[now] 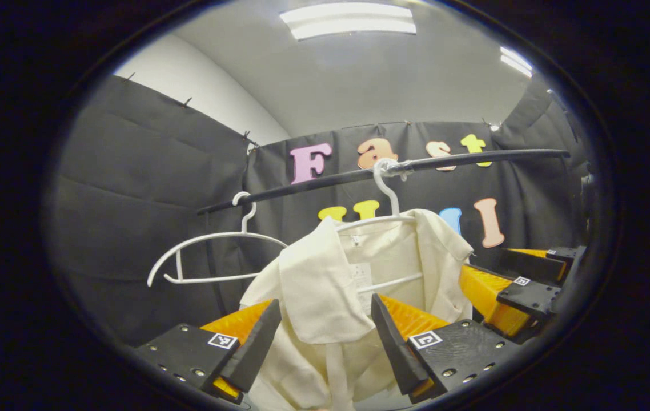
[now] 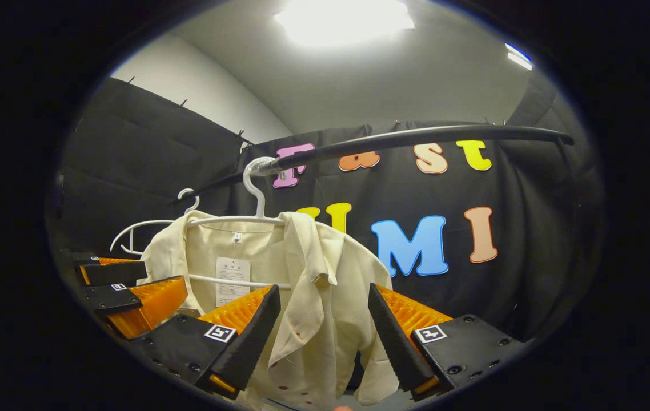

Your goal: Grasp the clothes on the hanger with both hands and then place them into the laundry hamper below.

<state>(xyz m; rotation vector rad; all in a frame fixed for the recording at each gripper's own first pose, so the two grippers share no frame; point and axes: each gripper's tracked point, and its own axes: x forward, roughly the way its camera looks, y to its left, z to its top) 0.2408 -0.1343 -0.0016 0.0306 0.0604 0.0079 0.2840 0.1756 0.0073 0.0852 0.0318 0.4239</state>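
Both grippers, left [image 1: 325, 337] and right [image 2: 322, 334], hung spread below the rail [image 1: 382, 171], flanking the shirt [image 1: 325, 285]; uneven pinches risked snagging its hanger [image 1: 385, 220].

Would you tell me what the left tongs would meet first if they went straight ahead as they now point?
Most likely the cream shirt on its hanger: its folded front lies between the open left tongs, though depth is unclear.

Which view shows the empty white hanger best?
The left gripper view: the empty white hanger hangs in full on the black rail. In the right gripper view the cream shirt hides most of it.
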